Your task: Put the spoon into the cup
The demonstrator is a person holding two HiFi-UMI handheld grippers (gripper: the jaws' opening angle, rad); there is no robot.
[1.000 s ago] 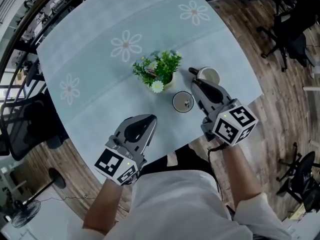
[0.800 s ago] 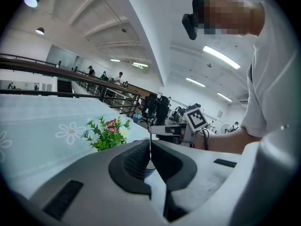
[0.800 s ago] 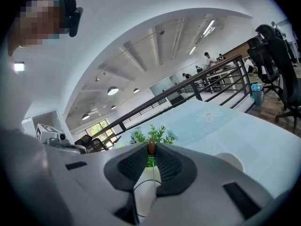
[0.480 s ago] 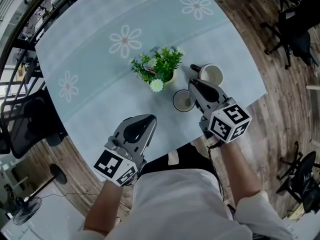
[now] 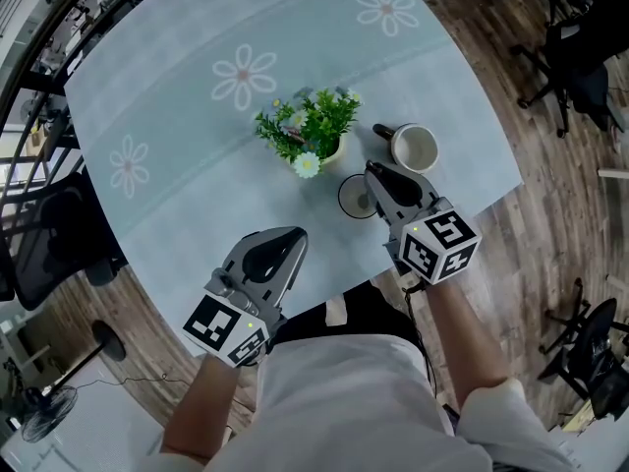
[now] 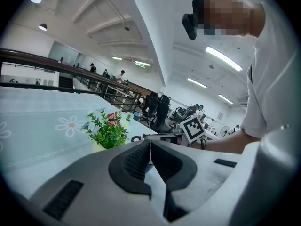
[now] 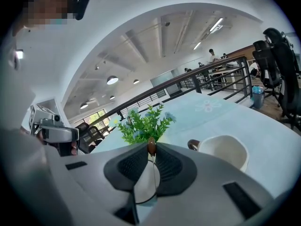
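My right gripper point(image 5: 373, 172) is shut on the thin spoon point(image 7: 151, 145). Its brown handle tip pokes up between the pads in the right gripper view. The gripper hangs over a small round saucer point(image 5: 351, 198) near the table's front edge. The white cup point(image 5: 414, 148) with a dark handle stands upright just beyond and to the right of it, empty as far as I see; the right gripper view also shows this cup point(image 7: 224, 152). My left gripper point(image 5: 293, 236) rests low at the front left, shut with nothing in it, jaws meeting in the left gripper view point(image 6: 150, 148).
A small potted plant point(image 5: 311, 134) with flowers stands at the table's middle, left of the cup. The pale blue flowered cloth point(image 5: 177, 116) covers the table. Office chairs point(image 5: 575, 67) stand on the wood floor to the right, and another dark chair point(image 5: 49, 249) at the left.
My right gripper has sunk a little with the spoon, closer over the saucer. The left gripper has stayed where it was.
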